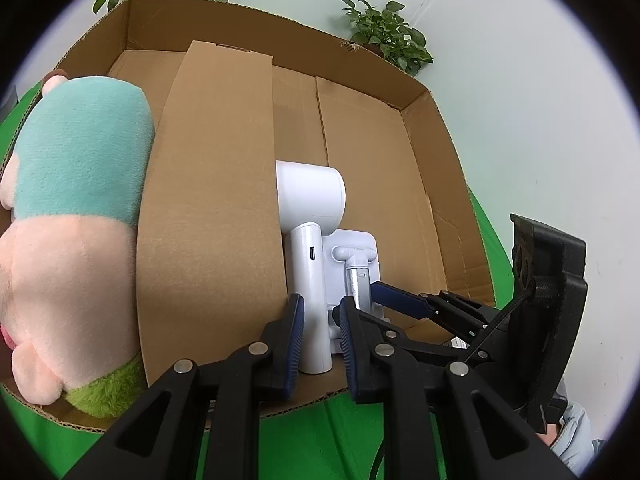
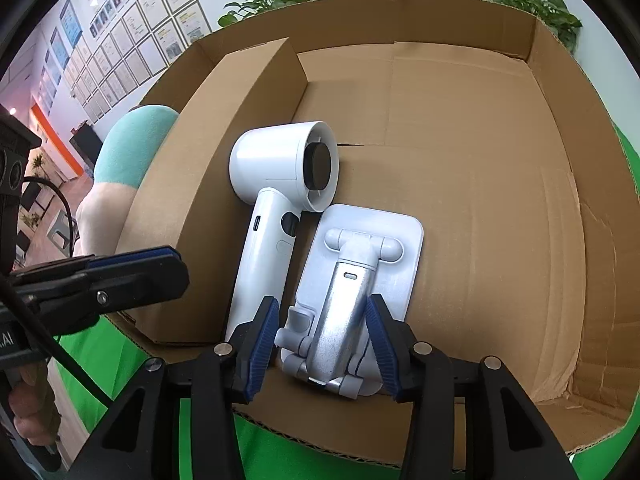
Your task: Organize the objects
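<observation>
A white handheld fan (image 2: 276, 200) lies in the cardboard box (image 2: 500, 152), beside a brown divider (image 2: 208, 184). A white folding phone stand (image 2: 352, 292) lies to its right. My left gripper (image 1: 318, 344) straddles the fan's handle (image 1: 310, 300), its jaws a little apart from it, open. My right gripper (image 2: 322, 344) straddles the stand's metal arm, open, its pads not touching. The right gripper also shows in the left wrist view (image 1: 400, 300). A plush toy (image 1: 68, 232) in teal, pink and green fills the compartment left of the divider.
The box sits on a green cloth (image 1: 340, 432). Potted plants (image 1: 384, 36) stand behind the box against a pale wall. The box's right part has bare cardboard floor (image 2: 480, 220). Framed papers (image 2: 132, 36) hang on the far left wall.
</observation>
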A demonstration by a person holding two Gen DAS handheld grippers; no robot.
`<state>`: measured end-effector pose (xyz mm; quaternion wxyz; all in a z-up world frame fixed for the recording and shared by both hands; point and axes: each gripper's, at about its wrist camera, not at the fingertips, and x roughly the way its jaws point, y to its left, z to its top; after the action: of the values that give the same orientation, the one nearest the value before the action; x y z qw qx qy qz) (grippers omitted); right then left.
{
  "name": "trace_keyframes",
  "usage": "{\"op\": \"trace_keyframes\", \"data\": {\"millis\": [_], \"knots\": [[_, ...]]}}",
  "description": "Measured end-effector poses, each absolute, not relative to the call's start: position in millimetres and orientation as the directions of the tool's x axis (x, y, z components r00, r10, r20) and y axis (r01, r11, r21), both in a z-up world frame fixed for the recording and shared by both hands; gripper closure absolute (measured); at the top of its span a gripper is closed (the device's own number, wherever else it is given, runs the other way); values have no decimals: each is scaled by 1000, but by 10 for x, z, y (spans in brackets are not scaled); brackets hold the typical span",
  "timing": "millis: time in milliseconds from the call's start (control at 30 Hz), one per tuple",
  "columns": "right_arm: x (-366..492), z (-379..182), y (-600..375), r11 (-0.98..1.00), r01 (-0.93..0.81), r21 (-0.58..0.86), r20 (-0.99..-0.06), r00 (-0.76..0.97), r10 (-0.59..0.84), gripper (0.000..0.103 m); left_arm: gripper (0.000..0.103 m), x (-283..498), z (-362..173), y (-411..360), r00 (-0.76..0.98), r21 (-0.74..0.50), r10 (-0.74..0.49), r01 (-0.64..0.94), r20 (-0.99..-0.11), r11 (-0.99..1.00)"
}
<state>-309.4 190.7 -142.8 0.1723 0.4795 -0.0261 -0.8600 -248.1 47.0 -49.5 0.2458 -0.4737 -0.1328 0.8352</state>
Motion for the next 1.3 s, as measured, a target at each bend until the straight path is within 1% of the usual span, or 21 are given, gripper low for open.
{"op": "trace_keyframes", "data": {"millis": [300,433,467,500,533,567,600,633,667,733,800,867,1100,1300], "knots": [[-3027,-1435,1953,-934,289,211,-804,-492,-334,58,86,-2455,-481,469,-446,-434,521,-290,-728,-853],[-2995,-1438,2009,-924,300,239,-791,-492,-364,58,86,-2418,-440,478,-471,-400,497,-297,-729,-867],[-2974,-1426,2020,-930,289,226,-794,-499,-348,58,86,-2404,-424,485,-482,-386,488,-301,-728,-872],[-2941,-1400,2025,-938,281,204,-793,-514,-327,52,85,-2381,-397,489,-499,-366,475,-306,-724,-879],[-2915,-1374,2033,-941,280,192,-788,-527,-318,47,81,-2356,-368,499,-517,-345,463,-312,-720,-885],[-2864,-1324,2045,-943,279,180,-777,-548,-310,30,72,-2308,-315,510,-553,-308,440,-319,-708,-897],[-2812,-1271,2060,-948,273,165,-762,-574,-298,11,66,-2281,-285,523,-576,-283,423,-319,-700,-904],[-2749,-1221,2078,-953,264,149,-747,-601,-284,4,50,-2216,-223,538,-627,-232,383,-312,-678,-921],[-2687,-1171,2102,-958,253,135,-729,-629,-269,1,34,-2162,-173,546,-668,-193,352,-303,-655,-933],[-2543,-1080,2163,-967,232,110,-697,-675,-241,1,20,-2055,-90,555,-740,-126,288,-269,-608,-955],[-2422,-1038,2221,-972,216,90,-686,-694,-218,1,20,-1979,-47,573,-772,-100,269,-260,-576,-960],[-2316,-1016,2278,-975,204,89,-677,-705,-210,1,20,-1932,-26,587,-782,-88,261,-258,-566,-962],[-2045,-951,2461,-979,166,115,-652,-731,-200,1,20,-1910,-77,609,-768,-85,245,-243,-592,-966],[-1935,-993,2548,-977,169,126,-657,-724,-210,1,20,-1862,-117,646,-762,-82,240,-240,-602,-967]]}}
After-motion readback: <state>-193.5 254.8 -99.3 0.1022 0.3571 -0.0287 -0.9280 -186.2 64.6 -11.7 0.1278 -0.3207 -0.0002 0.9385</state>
